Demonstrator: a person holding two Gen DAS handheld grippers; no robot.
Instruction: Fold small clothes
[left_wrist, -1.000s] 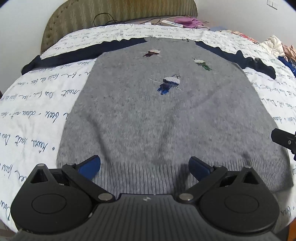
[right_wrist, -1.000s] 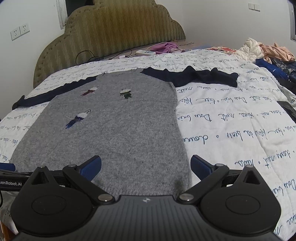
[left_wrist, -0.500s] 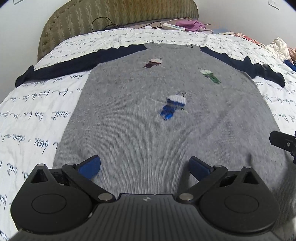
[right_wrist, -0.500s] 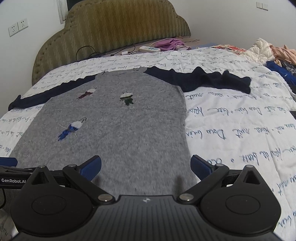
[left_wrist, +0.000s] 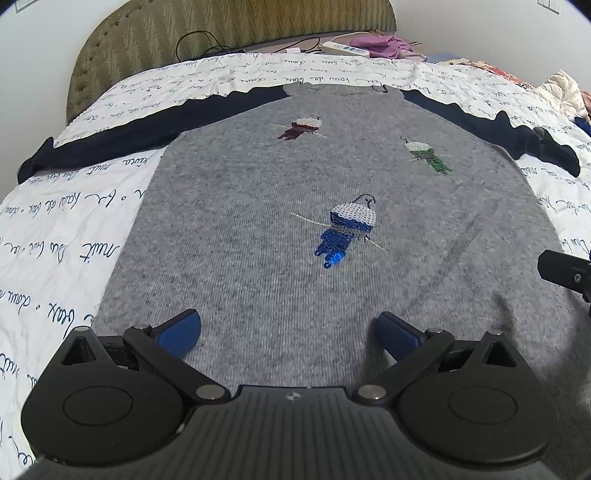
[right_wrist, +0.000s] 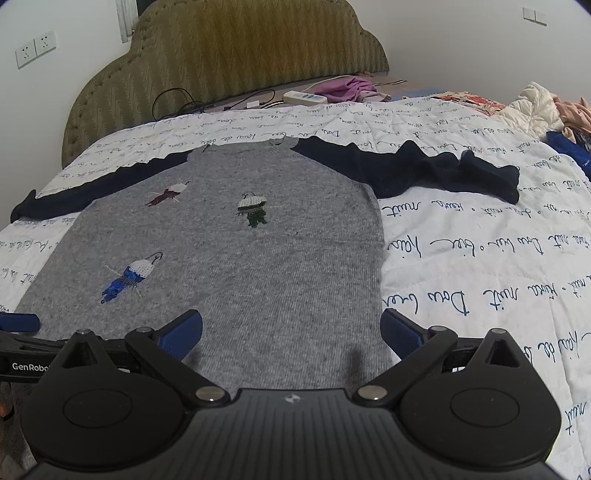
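A grey knit sweater (left_wrist: 295, 229) with dark navy sleeves lies flat, front up, on the bed's white quilt (right_wrist: 480, 266), which is printed with blue handwriting. Its neckline points toward the headboard (right_wrist: 240, 62) and both sleeves stretch out sideways, the right one (right_wrist: 424, 168) rumpled along its length. Three small embroidered figures sit on the chest: a maroon one (left_wrist: 301, 127), a green one (left_wrist: 424, 155) and a blue one (left_wrist: 345, 229).

The left hand-held gripper (left_wrist: 288, 332) hangs over the lower part of the grey body, its blue-padded fingers (left_wrist: 177, 330) spread wide with nothing between them. The right hand-held gripper (right_wrist: 291, 332) is over the sweater's lower right area, also spread wide and empty; its right finger (right_wrist: 400, 332) sits at the garment's side edge, where grey knit meets quilt. Each gripper shows at the edge of the other's view, so they are side by side.

Beyond the quilt, near the headboard, lie a white power strip (right_wrist: 304, 97), black cables (right_wrist: 177, 101) and a purple cloth (right_wrist: 347, 88). A heap of clothes (right_wrist: 546, 107) sits at the bed's far right.
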